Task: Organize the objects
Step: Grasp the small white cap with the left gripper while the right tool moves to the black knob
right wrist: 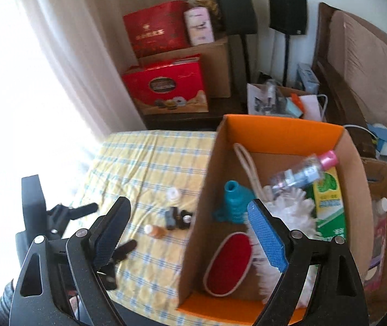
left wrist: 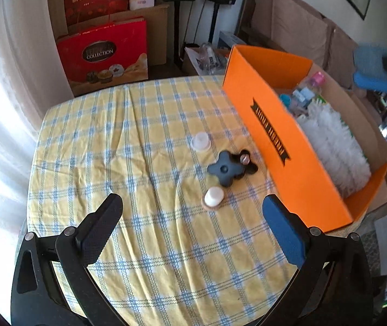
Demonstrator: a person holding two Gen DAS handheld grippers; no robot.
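While the left gripper [left wrist: 193, 206] is hanging over the near part of the checked tablecloth [left wrist: 117, 141], its jaws are standing wide apart with nothing between them. Just beyond its fingertips a small white-capped bottle [left wrist: 214, 196] is lying on the cloth, and right behind it a black cross-shaped knob [left wrist: 224, 172] is resting against a second black piece with a metal screw head [left wrist: 245, 160]. A little farther on, a clear plastic cap [left wrist: 200, 141] is sitting by itself.

The right gripper [right wrist: 189, 213] is hovering above the near end of the orange cardboard box [right wrist: 280, 131], its jaws also spread wide and gripping nothing. Below it in the box a red oval brush [right wrist: 228, 265] is lying nearest, then a white fluffy duster [right wrist: 294, 209] and a teal piece [right wrist: 232, 199], with a green carton [right wrist: 329, 201] and a pink-capped clear bottle [right wrist: 306, 169] toward the far end. Red gift boxes [right wrist: 166, 87] are standing beyond the table.
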